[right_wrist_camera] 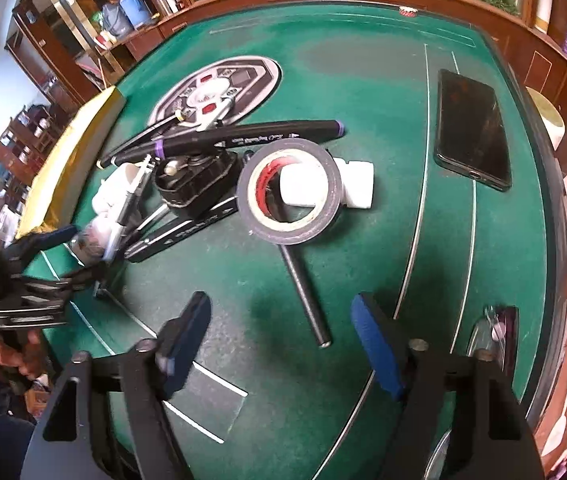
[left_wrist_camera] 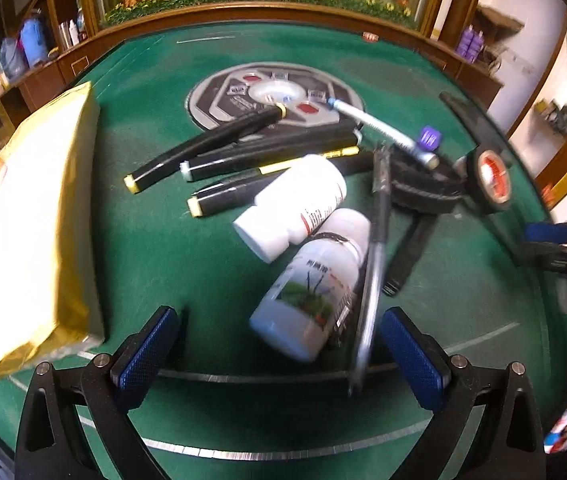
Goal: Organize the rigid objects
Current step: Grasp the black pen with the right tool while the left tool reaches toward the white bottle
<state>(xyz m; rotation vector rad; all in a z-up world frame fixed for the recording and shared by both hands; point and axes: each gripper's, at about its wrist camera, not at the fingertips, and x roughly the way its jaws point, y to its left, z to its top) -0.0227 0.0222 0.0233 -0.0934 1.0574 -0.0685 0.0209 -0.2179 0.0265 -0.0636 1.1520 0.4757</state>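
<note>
Spread fingers (left_wrist_camera: pixel 145 344) straddling 1 loose bottle (left_wrist_camera: pixel 309 292) and pen (left_wrist_camera: pixel 369 280); right gripper (right_wrist_camera: pixel 283 344) half-spread, empty; likely roll-away.

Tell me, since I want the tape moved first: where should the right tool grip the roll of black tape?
Grip the roll of black tape across its raised near rim, coming from above: it leans tilted on a white block, and the right tool stands open, holding nothing.

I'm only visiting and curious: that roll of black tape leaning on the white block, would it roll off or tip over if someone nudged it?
The roll of black tape stands tilted against the white block, so a nudge would probably drop it flat. It is round, so set on edge it might roll. It looks stiff enough to keep its shape.
</note>
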